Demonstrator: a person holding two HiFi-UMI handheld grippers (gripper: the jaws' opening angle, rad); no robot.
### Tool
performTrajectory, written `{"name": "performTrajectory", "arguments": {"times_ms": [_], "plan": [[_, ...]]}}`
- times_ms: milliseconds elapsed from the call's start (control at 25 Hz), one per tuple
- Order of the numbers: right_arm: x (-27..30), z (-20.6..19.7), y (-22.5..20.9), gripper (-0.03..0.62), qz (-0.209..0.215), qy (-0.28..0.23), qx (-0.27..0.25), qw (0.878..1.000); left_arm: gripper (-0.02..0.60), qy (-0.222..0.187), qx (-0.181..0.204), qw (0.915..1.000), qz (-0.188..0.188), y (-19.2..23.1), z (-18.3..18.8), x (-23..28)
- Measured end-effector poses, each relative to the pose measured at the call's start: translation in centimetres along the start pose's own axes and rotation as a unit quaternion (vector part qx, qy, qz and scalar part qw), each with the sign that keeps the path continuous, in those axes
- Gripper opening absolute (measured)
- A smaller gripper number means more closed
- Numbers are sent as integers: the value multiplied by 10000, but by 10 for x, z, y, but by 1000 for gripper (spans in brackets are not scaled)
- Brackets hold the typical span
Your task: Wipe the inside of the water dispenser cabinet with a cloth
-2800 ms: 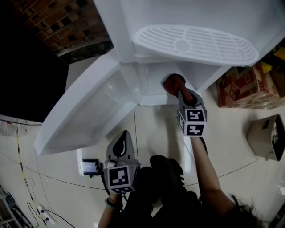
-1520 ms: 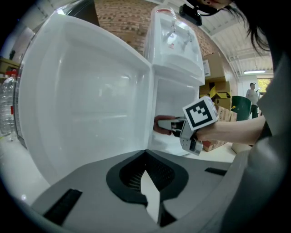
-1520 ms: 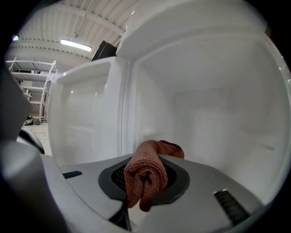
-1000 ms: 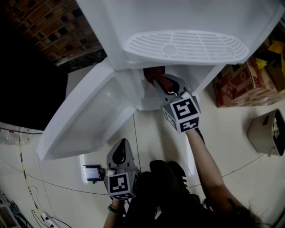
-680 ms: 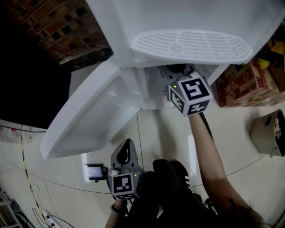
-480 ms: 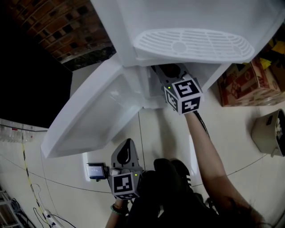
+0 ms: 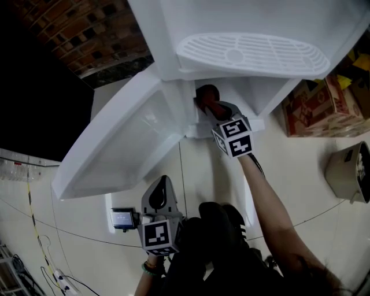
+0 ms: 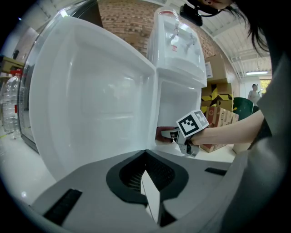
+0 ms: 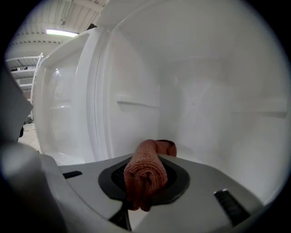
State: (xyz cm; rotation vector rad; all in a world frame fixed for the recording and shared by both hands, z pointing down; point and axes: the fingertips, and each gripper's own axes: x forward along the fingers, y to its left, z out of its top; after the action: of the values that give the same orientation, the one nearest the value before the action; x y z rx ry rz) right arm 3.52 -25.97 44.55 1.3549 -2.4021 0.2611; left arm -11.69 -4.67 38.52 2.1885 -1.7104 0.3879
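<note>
Water dispenser (image 7: 260, 17): white and upright, with the drip tray (image 7: 254, 52) above the low cabinet (image 9: 204, 91).
Cabinet door (image 7: 121, 144): swung wide open on the left of the opening, inner face bare.
Cabinet contents: white walls with a ledge on each side and no shelf or bottle seen. It holds only the cloth and the nose of the right gripper.
Right gripper (image 7: 211, 107): reaches into the opening, toward the hinge side, jaws clamped on the cloth.
Cloth (image 9: 145, 170): a reddish roll whose long axis runs along the jaws. It sticks straight ahead of them, its free end toward the back of the cabinet floor. Whether it touches the floor cannot be told.
Key relation: the wiping surfaces lie ahead of and around the cloth tip, the left wall nearest. The next stroke is probably a push or sweep from the right arm alone.
Left gripper (image 8: 148, 182): low by the person's body, well apart from the cabinet. Its jaws are pressed together with nothing between them — idle.
Cardboard box (image 7: 315, 110): on the floor to the right of the dispenser, not involved.
</note>
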Motion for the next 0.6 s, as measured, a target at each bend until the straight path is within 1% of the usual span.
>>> {"name": "performTrajectory", "arguments": {"times_ms": [80,160,240,400,480,600], "plan": [[-11,10,-1,77,-56,-154,-42,9999,5,-29,8,10000,5,0,1,-1],[-27,20,6,77,-4,-350,-64,9994,5,-56,19,10000,41,1,2,-2],[-44,31,19,77,121,-552,-120,9983,3,-82,57,9999,82,5,2,-4],[-85,55,51,77,417,-1043,-215,9934,5,-229,-56,9992,310,15,9,-11],[-109,73,74,77,684,-1364,-263,9879,3,-293,-95,9986,429,21,9,-16],[-144,104,119,77,1271,-1851,-441,9735,3,-319,-177,9979,530,25,7,-25]]}}
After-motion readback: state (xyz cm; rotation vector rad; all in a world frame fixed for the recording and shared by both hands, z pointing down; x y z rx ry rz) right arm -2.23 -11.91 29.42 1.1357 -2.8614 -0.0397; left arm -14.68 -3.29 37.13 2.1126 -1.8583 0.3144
